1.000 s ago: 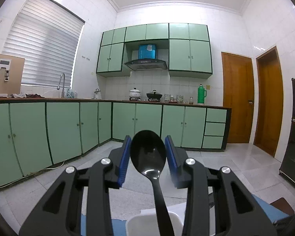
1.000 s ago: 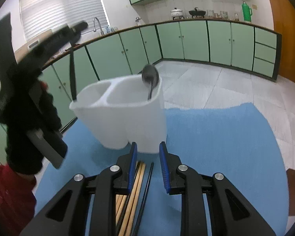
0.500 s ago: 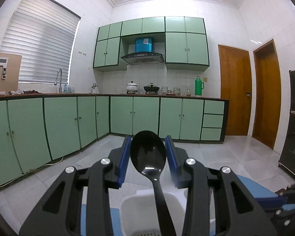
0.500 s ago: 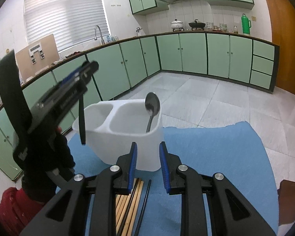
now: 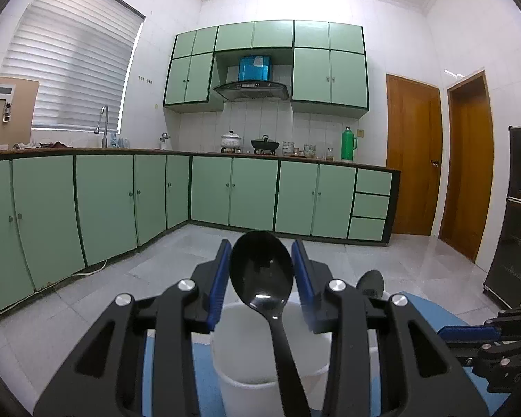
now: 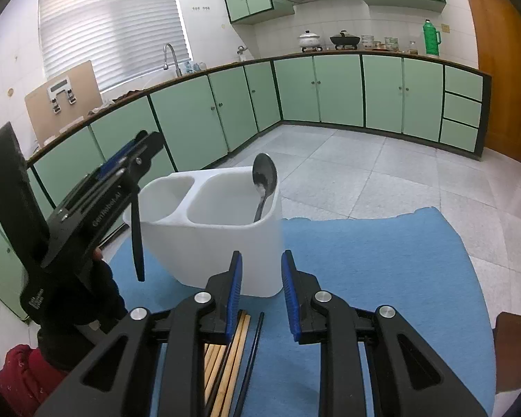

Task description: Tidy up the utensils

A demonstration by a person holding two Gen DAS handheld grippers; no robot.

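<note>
My left gripper (image 5: 260, 271) is shut on the bowl of a black spoon (image 5: 260, 264), whose handle hangs straight down. In the right wrist view that handle (image 6: 137, 243) dangles just left of the white two-compartment holder (image 6: 208, 243), outside its left wall. A metal spoon (image 6: 264, 177) stands in the holder's right compartment. My right gripper (image 6: 260, 278) is open with nothing between its fingers, low over the blue mat (image 6: 382, 278) in front of the holder. Wooden chopsticks (image 6: 232, 358) and a black chopstick (image 6: 253, 351) lie on the mat beneath it.
A black-gloved hand (image 6: 87, 299) with a red sleeve (image 6: 17, 378) carries the left gripper. The table edge and a tiled floor lie beyond the mat. Green cabinets line the far walls. A brown object (image 6: 514, 347) sits off the mat's right edge.
The left gripper has sunk with the black spoon, and the white holder now fills more of its view below the spoon. The right gripper has stayed in place.
</note>
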